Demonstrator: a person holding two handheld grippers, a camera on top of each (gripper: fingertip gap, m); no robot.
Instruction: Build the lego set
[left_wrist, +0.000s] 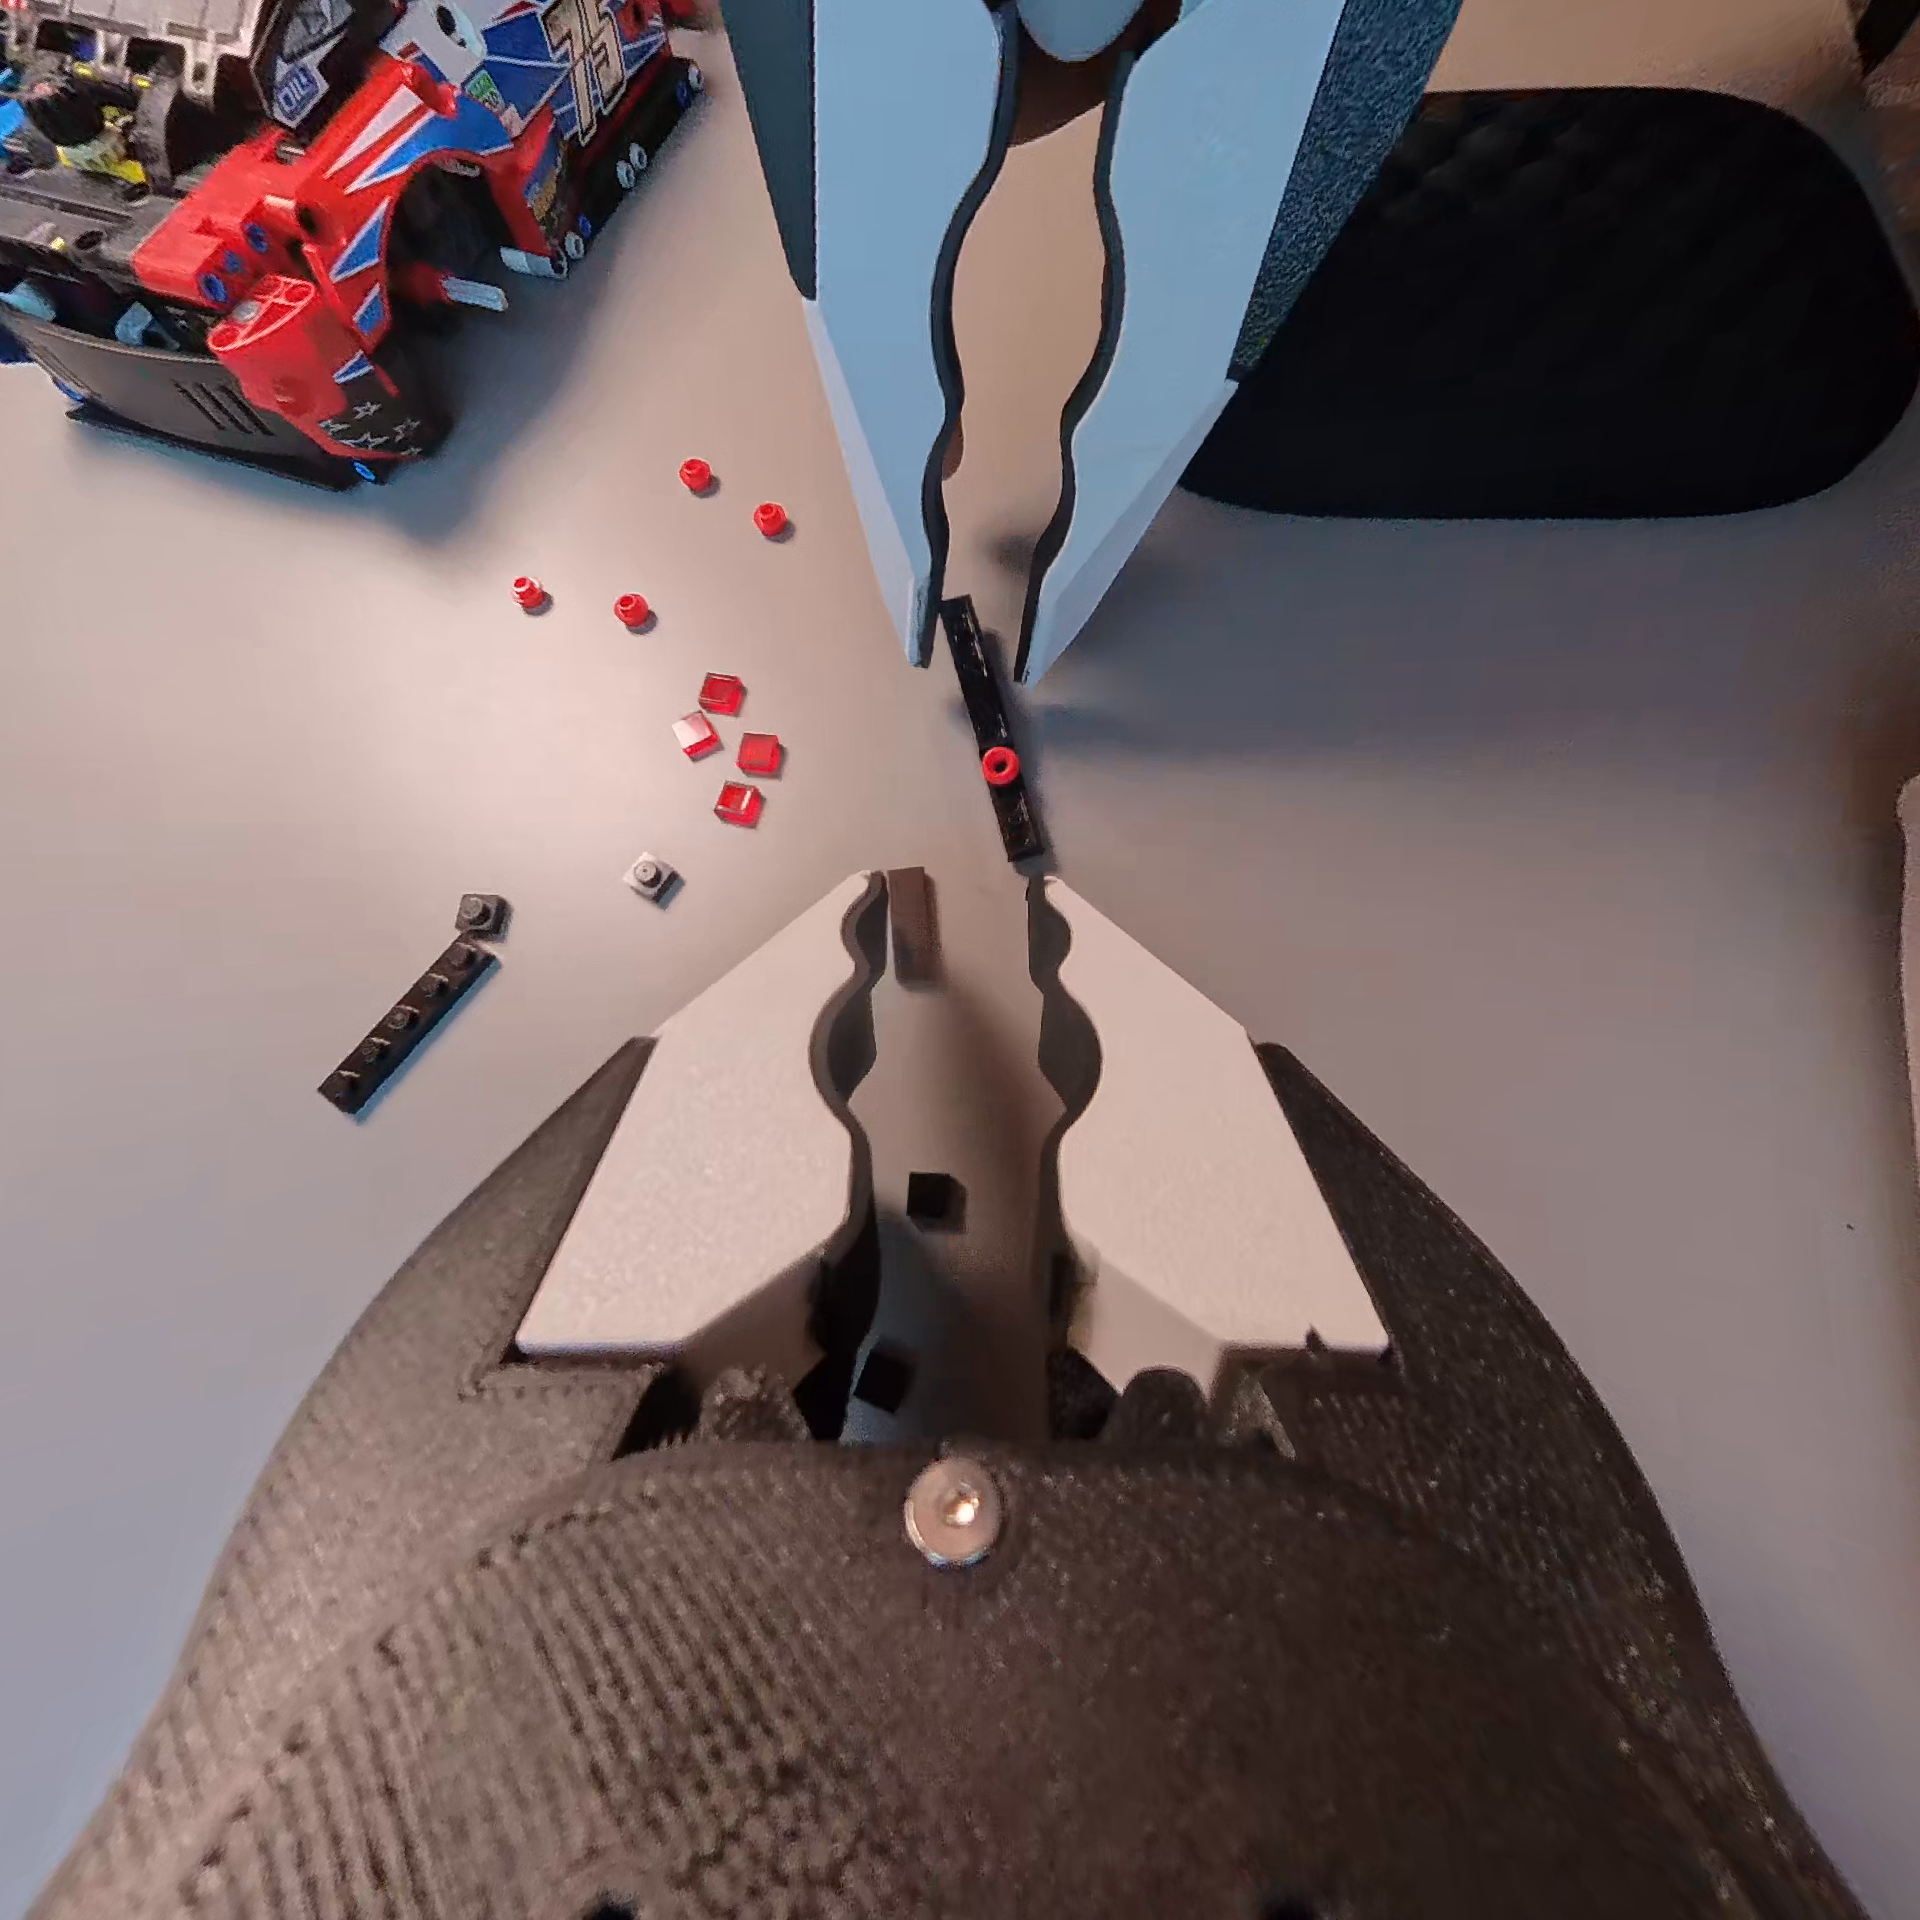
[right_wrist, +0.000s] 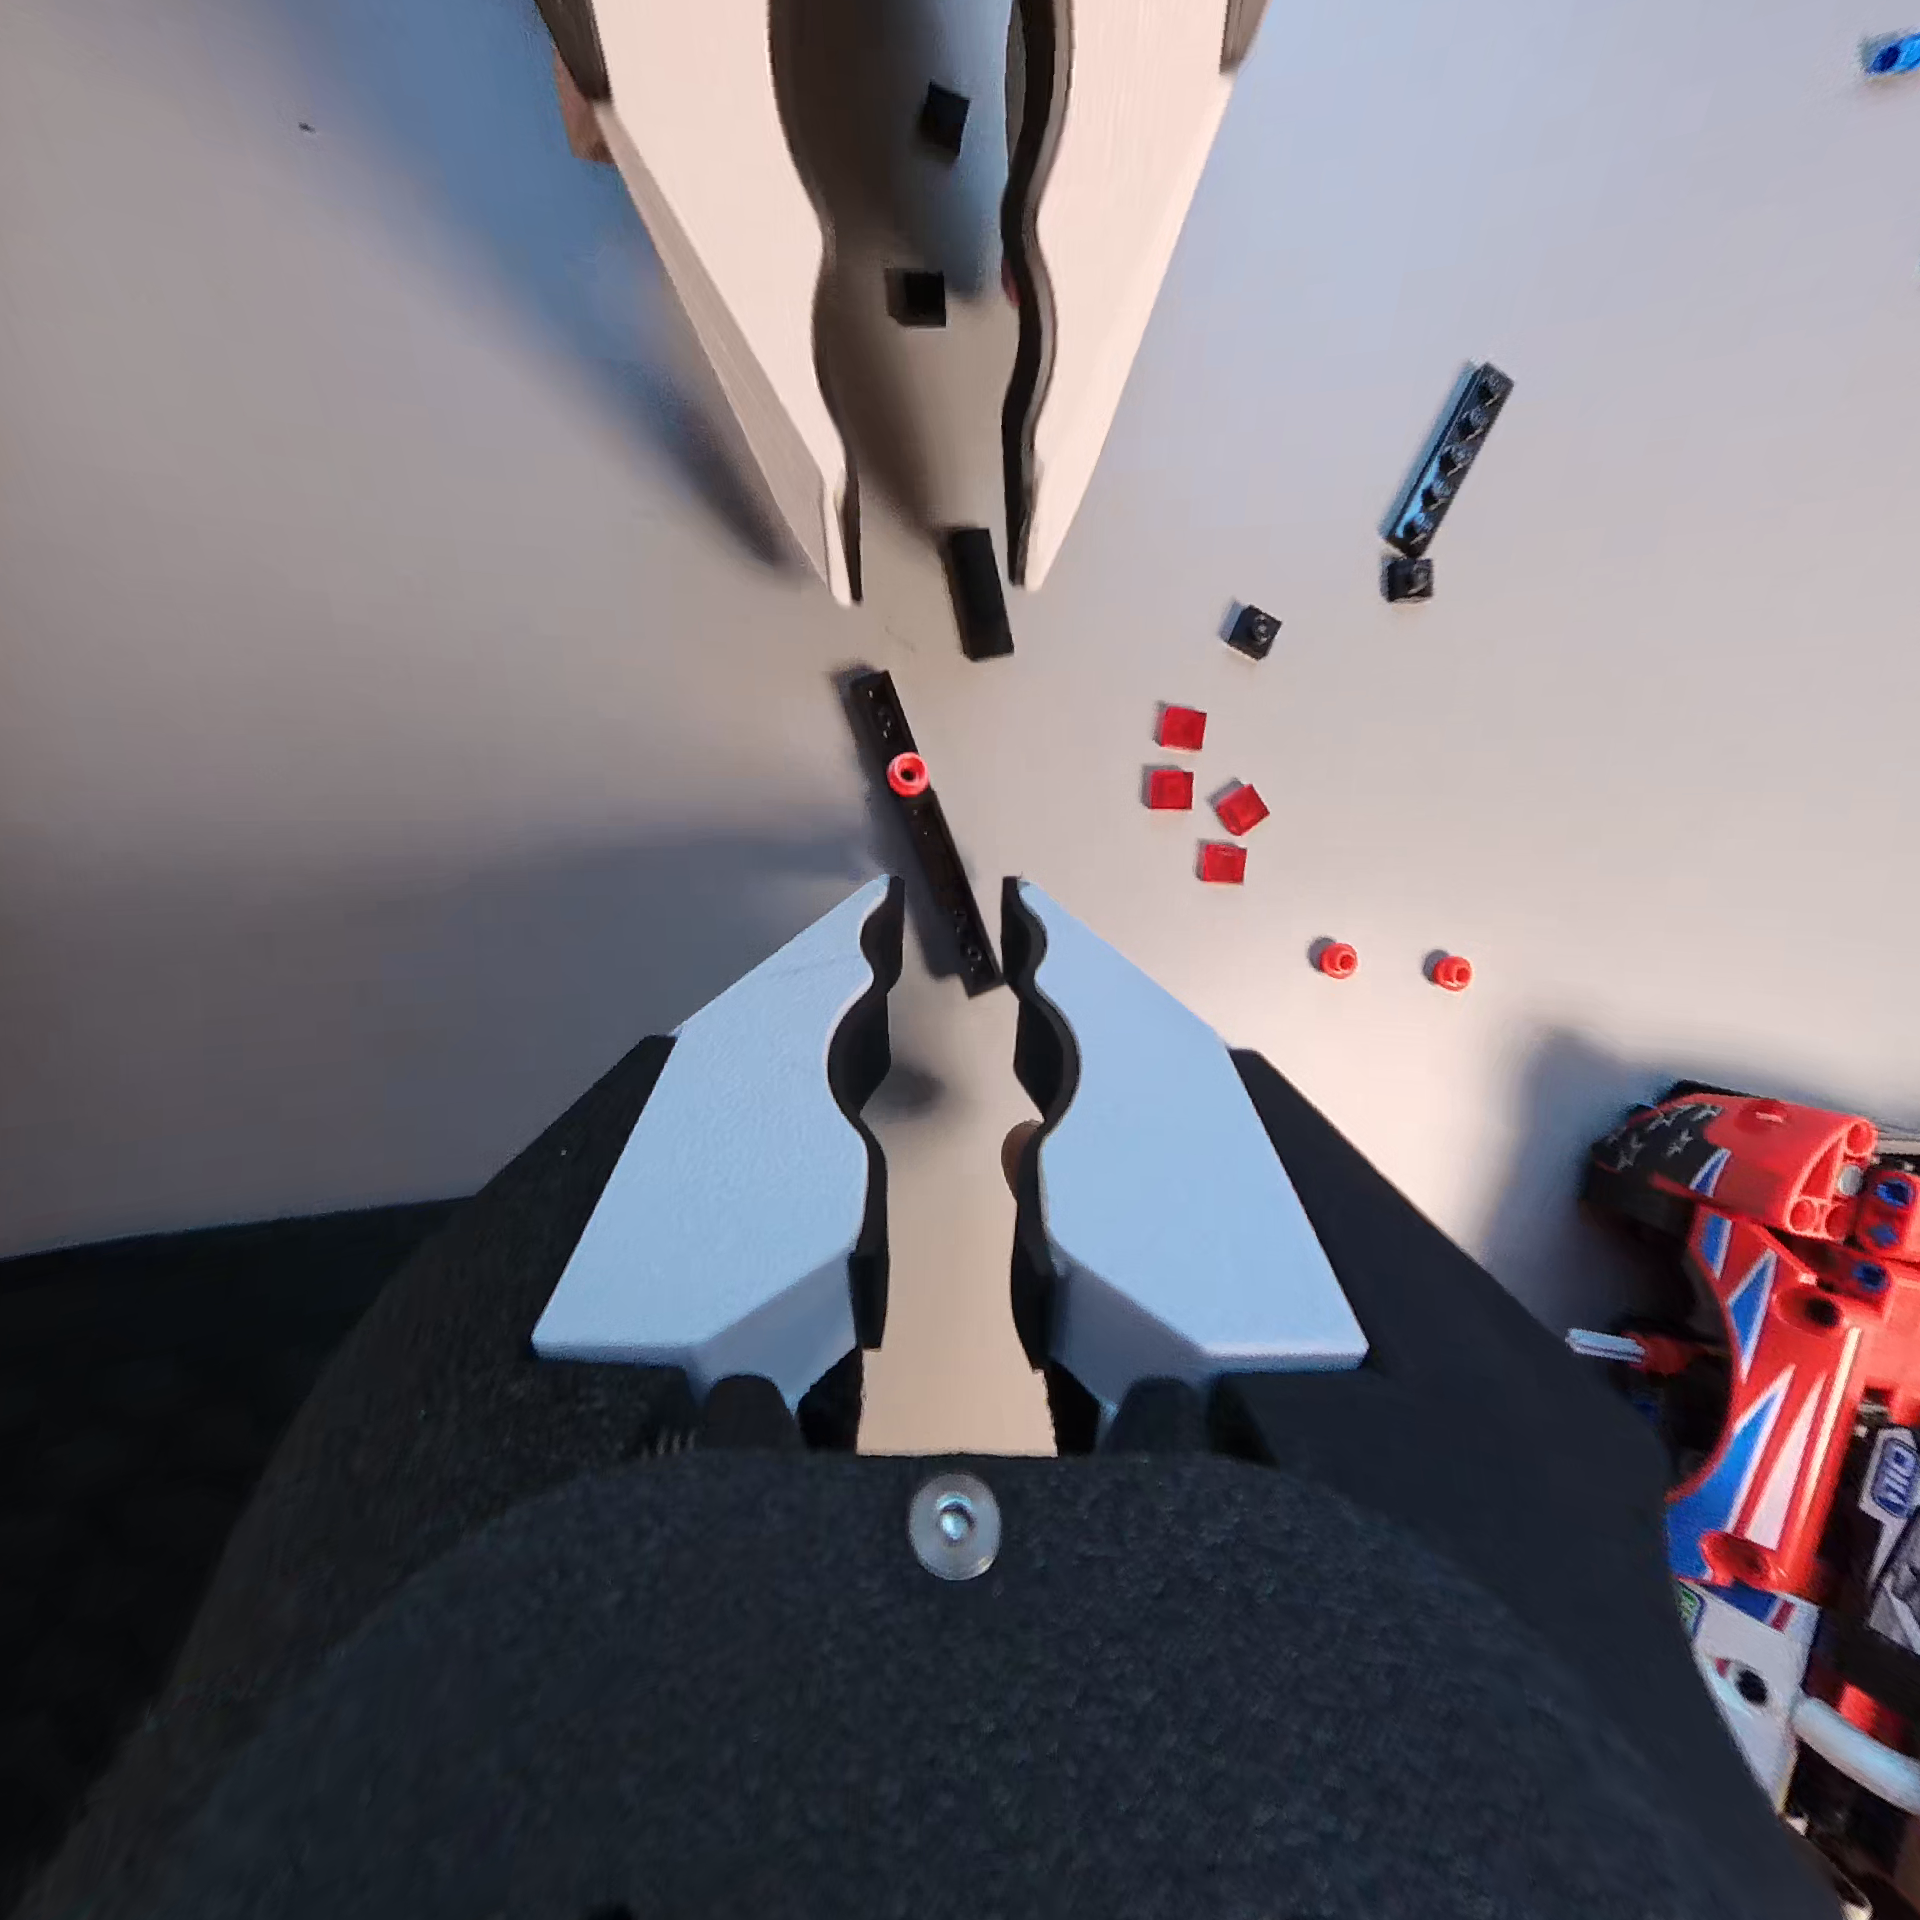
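A long black plate lies on the grey table with one red round stud pressed onto it. My right gripper comes in from the far side, and its open fingers straddle the plate's far end. My left gripper is open just short of the plate's near end. A short black piece lies between its fingertips, close to the left finger. The same piece shows in the right wrist view, below the left gripper.
To the left lie several loose red round studs, several red tiles, two small dark 1x1 pieces and another long black plate. A red-and-blue Lego car stands at the far left. A black cushion is at the far right. Some 5 cm of space lies between my two pairs of fingers. Between my right fingertips and the red-and-blue Lego car there is roughly 15 cm. It turns up in the right wrist view as well.
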